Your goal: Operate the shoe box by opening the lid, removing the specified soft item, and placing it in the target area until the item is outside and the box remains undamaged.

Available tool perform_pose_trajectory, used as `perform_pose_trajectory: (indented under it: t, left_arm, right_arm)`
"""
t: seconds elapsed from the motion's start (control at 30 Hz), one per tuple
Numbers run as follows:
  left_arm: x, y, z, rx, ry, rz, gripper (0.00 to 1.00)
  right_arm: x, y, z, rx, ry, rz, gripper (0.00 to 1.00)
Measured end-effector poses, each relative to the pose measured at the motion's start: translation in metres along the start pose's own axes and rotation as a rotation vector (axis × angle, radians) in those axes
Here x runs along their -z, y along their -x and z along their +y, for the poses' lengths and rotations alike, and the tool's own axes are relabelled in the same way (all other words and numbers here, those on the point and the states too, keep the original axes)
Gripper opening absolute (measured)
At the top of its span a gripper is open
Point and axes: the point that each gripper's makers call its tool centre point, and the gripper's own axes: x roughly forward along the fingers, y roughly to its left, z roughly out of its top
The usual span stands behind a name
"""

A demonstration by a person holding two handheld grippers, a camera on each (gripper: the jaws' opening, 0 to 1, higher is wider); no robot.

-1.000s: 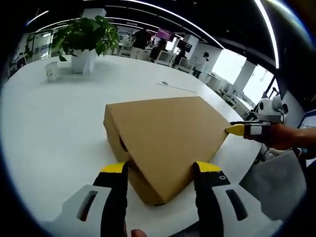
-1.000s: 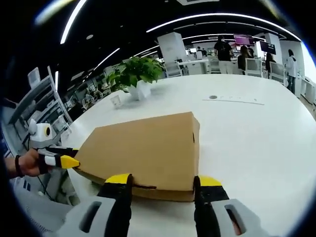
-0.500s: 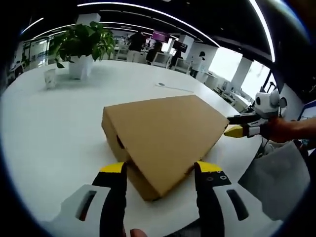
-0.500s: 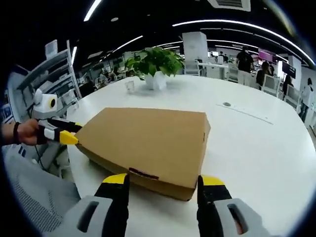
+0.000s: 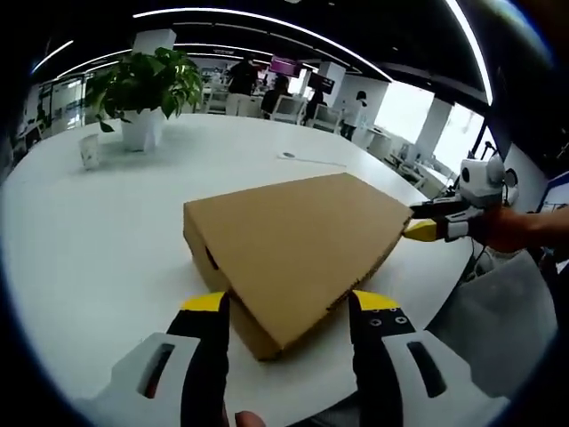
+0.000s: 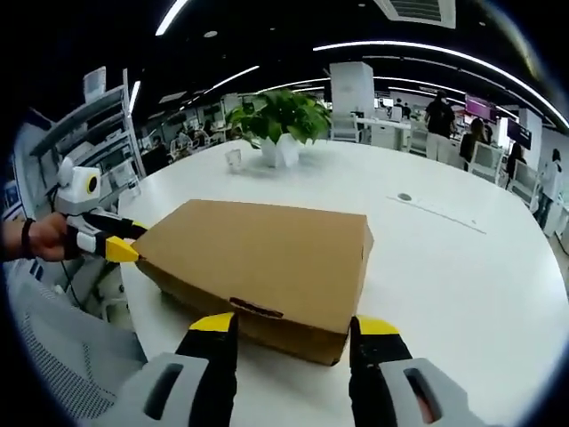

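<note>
Right tool (image 5: 421,230) back touching shoe box (image 5: 293,245) corner — left tool (image 5: 286,307) straddling near corner

bright, even indoor light from long ceiling strip lights (image 5: 267,16), plus daylight through windows (image 5: 444,133) blown out to white in the left gripper view. white table (image 6: 462,258) glares, little texture. soft short shadow under the box (image 6: 267,258). heavy fisheye bending at edges, straight lights curve. centre sharp, background people and far desks soft, slightly blurred.
</note>
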Motion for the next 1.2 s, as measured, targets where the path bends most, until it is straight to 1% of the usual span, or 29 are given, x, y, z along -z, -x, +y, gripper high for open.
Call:
perform_pose_trajectory:
  t: [0.07,0.2,0.27,0.4,0.5,0.57,0.67,0.77,0.93,0.97,1.1,1.2]
  left_arm:
    - [-0.004,0.004,-0.001,-0.001,-0.032,-0.003,0.53]
    - [-0.013,0.010,-0.001,0.005,-0.039,-0.021,0.52]
    - [-0.020,0.013,-0.002,0.005,-0.043,-0.035,0.52]
    - [-0.033,0.018,-0.004,0.003,-0.061,-0.067,0.54]
    - [-0.046,0.023,-0.004,-0.001,-0.071,-0.095,0.54]
    - [-0.052,0.025,-0.004,-0.005,-0.090,-0.109,0.54]
    - [-0.063,0.028,-0.002,-0.004,-0.094,-0.131,0.54]
    - [-0.069,0.029,-0.002,-0.001,-0.104,-0.143,0.55]
    - [-0.076,0.028,-0.001,0.008,-0.149,-0.154,0.58]
    - [-0.078,0.027,0.000,0.005,-0.168,-0.152,0.58]
    - [-0.085,0.026,0.006,-0.019,-0.202,-0.156,0.53]
    - [-0.094,0.025,0.017,-0.073,-0.260,-0.165,0.45]
  right_arm:
    - [-0.006,0.004,0.001,-0.001,-0.005,-0.022,0.47]
    - [-0.026,0.014,0.001,-0.005,-0.024,-0.083,0.46]
    - [-0.034,0.017,0.001,-0.005,-0.027,-0.101,0.45]
    - [-0.058,0.023,-0.001,0.004,-0.020,-0.155,0.44]
    - [-0.070,0.025,-0.001,0.009,-0.010,-0.169,0.43]
    - [-0.076,0.026,-0.003,0.008,-0.014,-0.180,0.42]
    - [-0.086,0.026,-0.005,0.008,-0.024,-0.198,0.42]
    - [-0.094,0.026,-0.007,0.006,-0.032,-0.212,0.42]
    - [-0.109,0.025,-0.009,0.006,-0.033,-0.222,0.42]
    - [-0.112,0.025,-0.009,0.007,-0.033,-0.224,0.42]
    - [-0.125,0.022,-0.013,0.010,-0.034,-0.237,0.42]
    - [-0.135,0.020,-0.015,0.012,-0.011,-0.246,0.42]
